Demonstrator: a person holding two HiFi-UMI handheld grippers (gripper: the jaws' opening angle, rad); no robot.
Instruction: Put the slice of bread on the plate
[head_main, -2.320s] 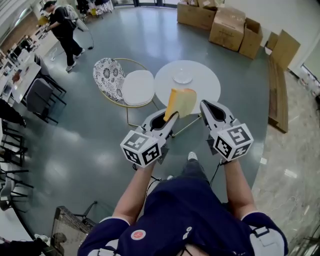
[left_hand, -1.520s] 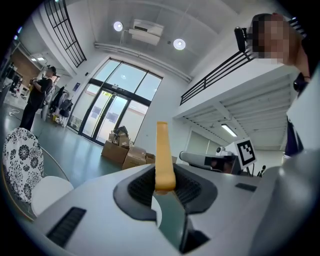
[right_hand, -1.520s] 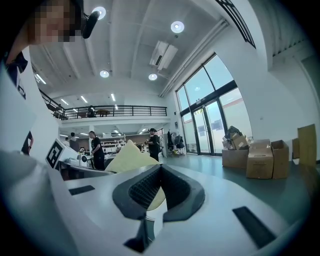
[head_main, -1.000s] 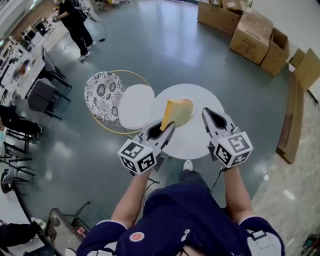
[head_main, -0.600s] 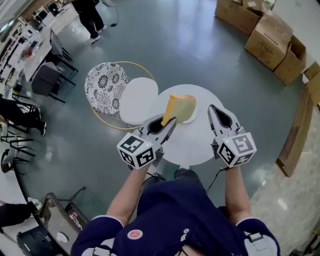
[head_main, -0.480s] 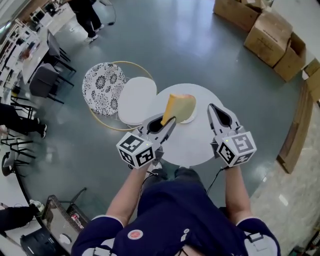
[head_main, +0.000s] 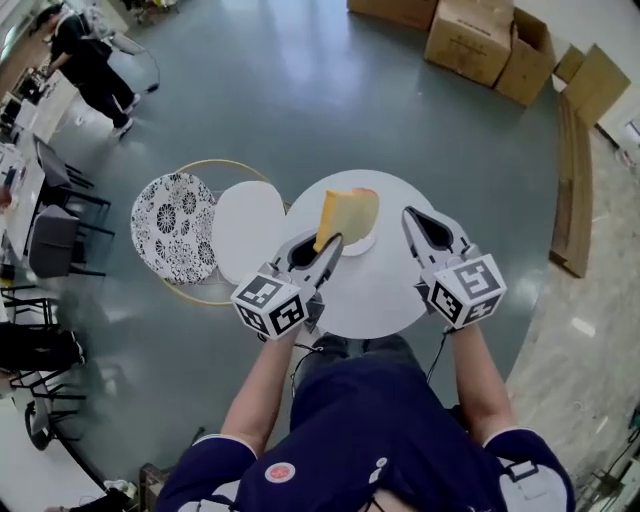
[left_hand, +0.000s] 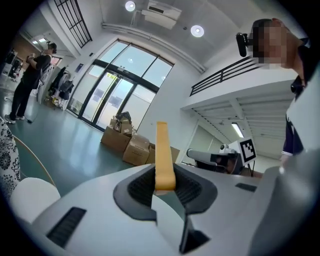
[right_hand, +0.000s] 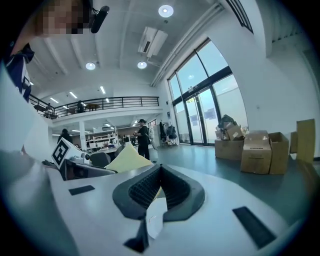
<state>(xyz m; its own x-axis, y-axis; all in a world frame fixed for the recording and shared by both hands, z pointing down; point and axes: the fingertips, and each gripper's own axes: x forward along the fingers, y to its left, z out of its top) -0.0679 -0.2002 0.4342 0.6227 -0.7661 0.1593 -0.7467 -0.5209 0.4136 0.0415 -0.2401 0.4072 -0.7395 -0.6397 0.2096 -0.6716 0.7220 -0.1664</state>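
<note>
Fingers (left_hand: 196, 189) of left gripper (head_main: 330, 243) pinch bread (head_main: 348, 214) upright over plate (head_main: 364, 244) at frame centre; right gripper (head_main: 410, 215) fingers pressed together, empty.

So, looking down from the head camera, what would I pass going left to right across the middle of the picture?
Black-and-white flowered round chair back → white round chair seat → yellow slice of bread → right gripper → long brown wooden board on the floor.
</note>
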